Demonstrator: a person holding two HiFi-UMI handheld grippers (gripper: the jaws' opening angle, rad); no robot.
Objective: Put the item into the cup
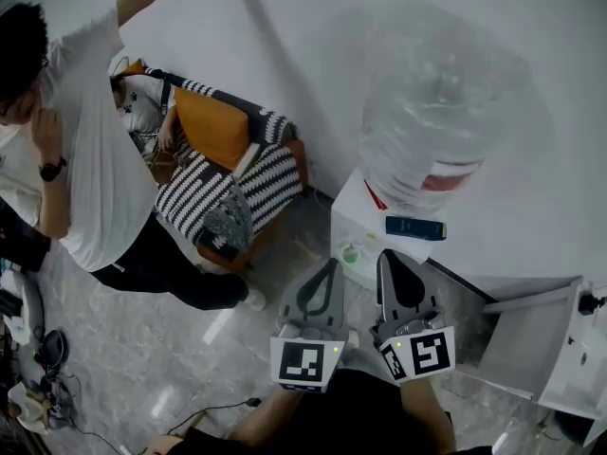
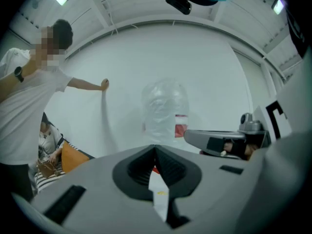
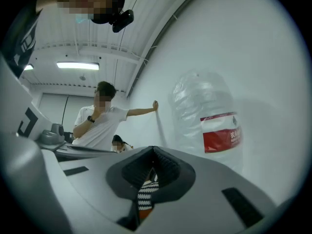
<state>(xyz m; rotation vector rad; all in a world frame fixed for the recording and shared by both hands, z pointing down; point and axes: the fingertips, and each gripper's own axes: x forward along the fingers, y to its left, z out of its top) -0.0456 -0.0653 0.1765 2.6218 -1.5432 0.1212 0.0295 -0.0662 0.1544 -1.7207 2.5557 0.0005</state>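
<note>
**Two grippers clenched, nothing held, facing one water bottle**

Head view: the left gripper (image 1: 331, 265) and right gripper (image 1: 386, 257) hang side by side, well apart from one dispenser (image 1: 353, 218) bearing one water bottle (image 1: 436, 112). One dark flat box (image 1: 415, 227) lies on the dispenser's top. One small greenish round thing (image 1: 352, 252) sits on its ledge, too small to identify. One standing person (image 1: 85, 140) and one seated person (image 1: 142, 102) are at the left.

Left gripper view: the left gripper (image 2: 155, 147) has its jaws pressed together, empty.

Right gripper view: the right gripper (image 3: 153, 149) is likewise clenched and empty.
</note>
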